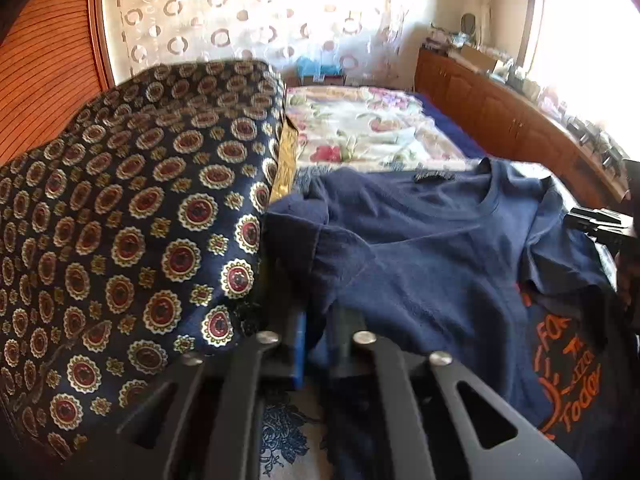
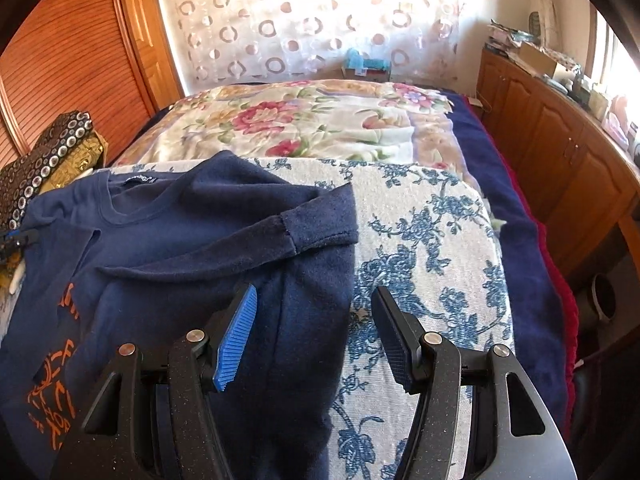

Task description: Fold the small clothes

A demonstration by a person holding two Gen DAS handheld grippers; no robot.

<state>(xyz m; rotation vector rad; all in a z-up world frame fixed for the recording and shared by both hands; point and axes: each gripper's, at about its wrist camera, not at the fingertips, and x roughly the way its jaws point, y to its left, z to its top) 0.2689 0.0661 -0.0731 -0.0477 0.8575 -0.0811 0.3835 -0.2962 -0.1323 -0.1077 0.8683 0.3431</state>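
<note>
A navy T-shirt [image 1: 420,248] [image 2: 180,248] with an orange print [image 1: 568,380] [image 2: 52,392] lies on a white cover with blue flowers [image 2: 432,240]. Its collar points away from me. My left gripper [image 1: 322,340] is shut on the shirt's left edge below the sleeve, with navy fabric pinched between the pads. It also shows at the left edge of the right wrist view as the left gripper [image 2: 16,238]. My right gripper [image 2: 316,320] stands open over the shirt's right edge, its blue pad above the cloth and its black pad above the cover. The right sleeve [image 2: 320,220] lies flat, pointing right.
A dark cloth with red and gold medallions [image 1: 120,220] [image 2: 40,156] is heaped to the left of the shirt. A flowered blanket [image 2: 300,128] covers the bed beyond. Wooden cabinets [image 2: 560,152] run along the right, and a slatted wardrobe [image 2: 80,60] stands at the left.
</note>
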